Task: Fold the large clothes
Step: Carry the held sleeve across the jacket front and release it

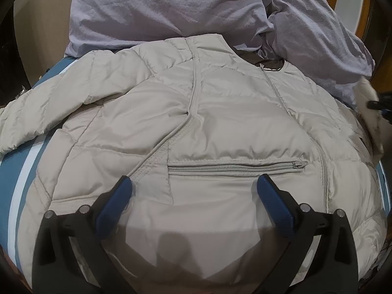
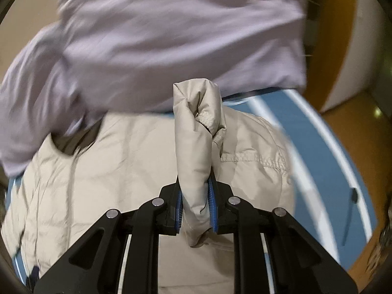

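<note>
A beige puffer jacket (image 1: 220, 127) lies spread on a blue and white striped surface (image 1: 14, 171), front up, with a zipped pocket (image 1: 235, 167). My left gripper (image 1: 193, 188) is open and empty, hovering just above the jacket's lower front near the pocket. My right gripper (image 2: 195, 191) is shut on a bunched sleeve end of the jacket (image 2: 196, 132), held up above the jacket body (image 2: 110, 176). The right gripper and the lifted sleeve show at the right edge of the left wrist view (image 1: 374, 107).
A lilac garment (image 1: 171, 7) lies crumpled beyond the jacket's collar; it also shows in the right wrist view (image 2: 171, 44), blurred. A wooden floor (image 2: 362, 122) and a white curved object (image 2: 362, 36) are at the right.
</note>
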Demonstrator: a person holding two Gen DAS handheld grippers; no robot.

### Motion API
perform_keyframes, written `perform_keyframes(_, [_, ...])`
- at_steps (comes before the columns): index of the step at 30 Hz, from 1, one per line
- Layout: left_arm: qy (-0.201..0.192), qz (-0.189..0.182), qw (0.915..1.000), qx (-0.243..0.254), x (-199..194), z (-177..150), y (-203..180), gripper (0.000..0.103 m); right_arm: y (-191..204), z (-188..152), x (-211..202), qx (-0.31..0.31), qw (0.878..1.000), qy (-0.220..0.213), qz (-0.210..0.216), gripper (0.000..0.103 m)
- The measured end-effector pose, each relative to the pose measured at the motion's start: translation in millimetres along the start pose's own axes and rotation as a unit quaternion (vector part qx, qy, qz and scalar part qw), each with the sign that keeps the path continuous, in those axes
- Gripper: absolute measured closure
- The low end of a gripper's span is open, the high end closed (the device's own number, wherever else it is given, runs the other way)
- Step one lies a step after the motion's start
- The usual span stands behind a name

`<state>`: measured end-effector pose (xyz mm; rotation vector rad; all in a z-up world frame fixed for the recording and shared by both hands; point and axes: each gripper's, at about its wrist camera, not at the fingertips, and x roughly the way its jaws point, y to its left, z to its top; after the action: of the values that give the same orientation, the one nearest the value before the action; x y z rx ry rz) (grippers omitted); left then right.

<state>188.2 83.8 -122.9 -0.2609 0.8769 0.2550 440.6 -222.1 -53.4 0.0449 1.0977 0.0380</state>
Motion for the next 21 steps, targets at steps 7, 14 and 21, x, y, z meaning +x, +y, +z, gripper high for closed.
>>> perform_keyframes(7, [-0.001,-0.002,1.0,0.0,2,-1,1,0.002,62,-17,24,-0.057,0.997,0.04,0.033,0.085])
perform_keyframes(14, [-0.002,-0.001,1.0,0.0,2,-2,1,0.002,109,-22,27,-0.083,0.991,0.057,0.083,0.085])
perform_keyframes(21, [-0.003,0.0,1.0,0.001,3,-2,1,0.002,151,-23,21,-0.099,0.984,0.06,0.139,0.085])
